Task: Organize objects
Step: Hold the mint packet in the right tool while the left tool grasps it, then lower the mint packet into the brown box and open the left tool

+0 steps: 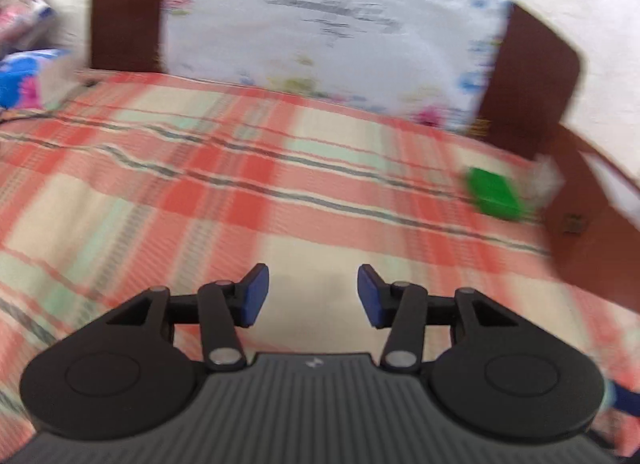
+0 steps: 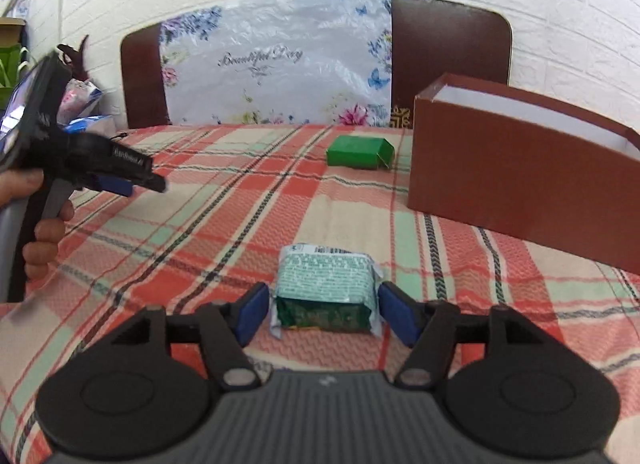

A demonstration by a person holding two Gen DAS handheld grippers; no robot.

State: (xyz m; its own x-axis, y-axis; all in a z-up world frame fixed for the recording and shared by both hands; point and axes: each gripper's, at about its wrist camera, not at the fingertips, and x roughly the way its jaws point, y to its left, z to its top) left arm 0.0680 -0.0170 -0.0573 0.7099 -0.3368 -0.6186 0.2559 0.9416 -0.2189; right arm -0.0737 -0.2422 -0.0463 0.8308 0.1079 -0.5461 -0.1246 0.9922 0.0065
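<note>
A teal and green wrapped packet (image 2: 326, 280) lies on the plaid cloth (image 2: 200, 232), right in front of my right gripper (image 2: 322, 296). Its blue pads stand on either side of the packet with a small gap at each side, so the gripper is open. A green carton (image 2: 358, 151) lies farther back beside an open brown box (image 2: 520, 167). In the blurred left wrist view, my left gripper (image 1: 313, 296) hangs open above bare cloth with nothing between its fingers. The green carton (image 1: 494, 193) shows at the far right there, next to the brown box (image 1: 580, 223). A hand holds the left gripper (image 2: 132, 179) at the left.
A floral plastic bag (image 2: 276, 59) leans against a dark brown backrest (image 2: 448, 51) at the far edge, before a white brick wall. Colourful packages (image 2: 80, 103) are heaped at the back left. The brown box blocks the right side.
</note>
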